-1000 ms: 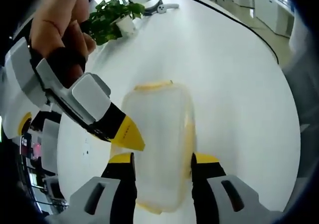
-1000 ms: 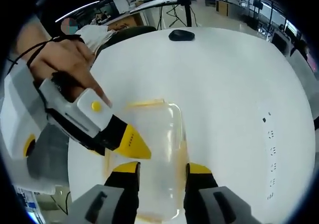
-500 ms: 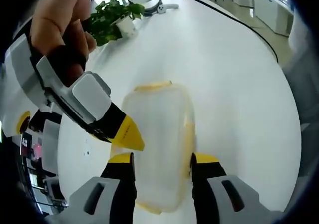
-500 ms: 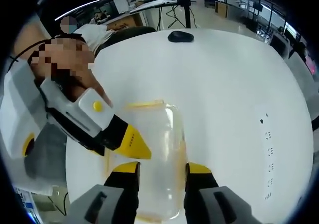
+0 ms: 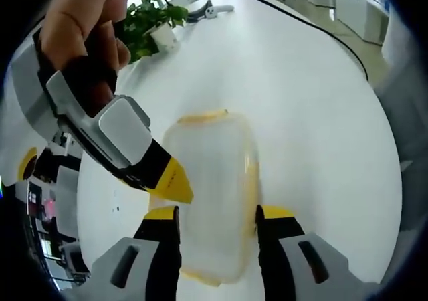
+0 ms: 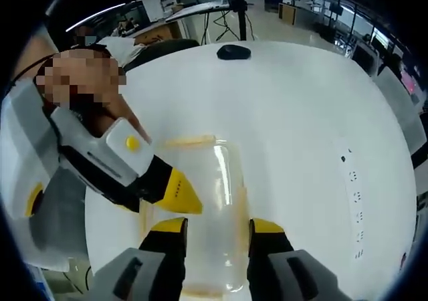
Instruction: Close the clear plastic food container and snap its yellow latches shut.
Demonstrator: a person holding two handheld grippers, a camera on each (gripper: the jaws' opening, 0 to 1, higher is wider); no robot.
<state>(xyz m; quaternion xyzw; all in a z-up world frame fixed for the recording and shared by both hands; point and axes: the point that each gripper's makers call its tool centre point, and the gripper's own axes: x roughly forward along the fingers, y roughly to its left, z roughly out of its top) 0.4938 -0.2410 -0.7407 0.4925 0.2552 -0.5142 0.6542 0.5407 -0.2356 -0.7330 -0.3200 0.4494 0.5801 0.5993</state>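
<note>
One clear plastic food container [image 5: 212,194] lies flat on the white table [image 5: 314,114], its lid down, with yellow latches [image 5: 202,116] showing along its edges (I count one at the far end, one down the long side, and a yellow strip at the near end). In the left gripper view the left gripper [image 5: 217,215] straddles it, jaws parted, one black-and-yellow tip on each long side, close against the walls; whether they press I cannot tell. The right gripper [image 5: 175,186] comes in from the side there, a hand [image 5: 83,27] around its grey body, its yellow tip at the container's long edge.

The right gripper view shows the same container [image 6: 200,201], that view's own tongs spread to either side of it, and the other gripper's yellow tip against its long edge.

Around it: one potted green plant [image 5: 148,21] and a grey tool [image 5: 207,8] at the table's far end, one dark computer mouse [image 6: 233,52], and a white power strip [image 6: 354,201] well apart from the container.
</note>
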